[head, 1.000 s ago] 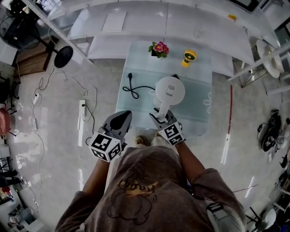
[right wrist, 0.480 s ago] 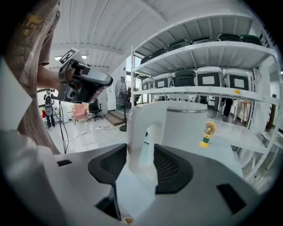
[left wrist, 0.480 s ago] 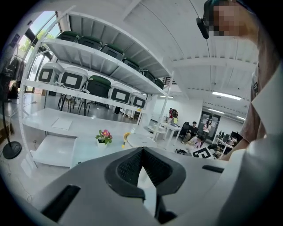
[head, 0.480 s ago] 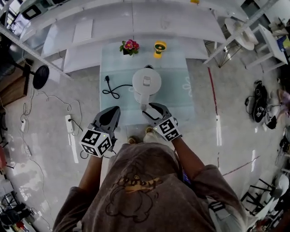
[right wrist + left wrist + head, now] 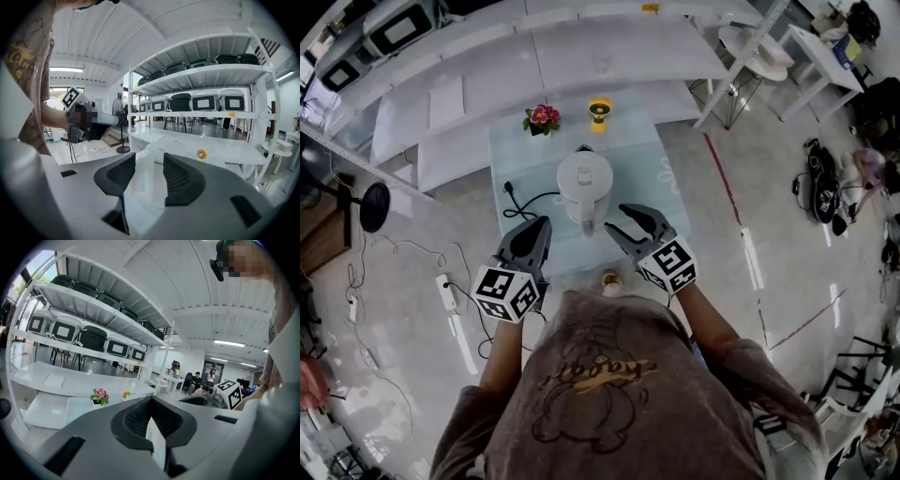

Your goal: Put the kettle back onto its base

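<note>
**Kettle standing on worktop, both claws clear of it**

- Kettle [image 5: 584,180]: white, upright, near the middle of the glass worktop [image 5: 649,178], handle toward the person. The black cord [image 5: 517,199] loops on the glass to its left and runs in at its foot. The base cannot be made out from above; the kettle body covers that spot.
- Right claw [image 5: 617,218]: just beside the handle, on its right, not touching. Jaws stand wide apart and have just been opening, then eased in slightly. Nothing sits between the pads; in the right gripper view the pale kettle shows beyond the gap.
- Left claw [image 5: 540,226]: to the left of the kettle, near it but apart. In the left gripper view the jaw tips meet, closed on nothing.
- Behind the kettle, at the far edge of the worktop: a small flower pot [image 5: 542,118] and a yellow object [image 5: 599,110].
</note>
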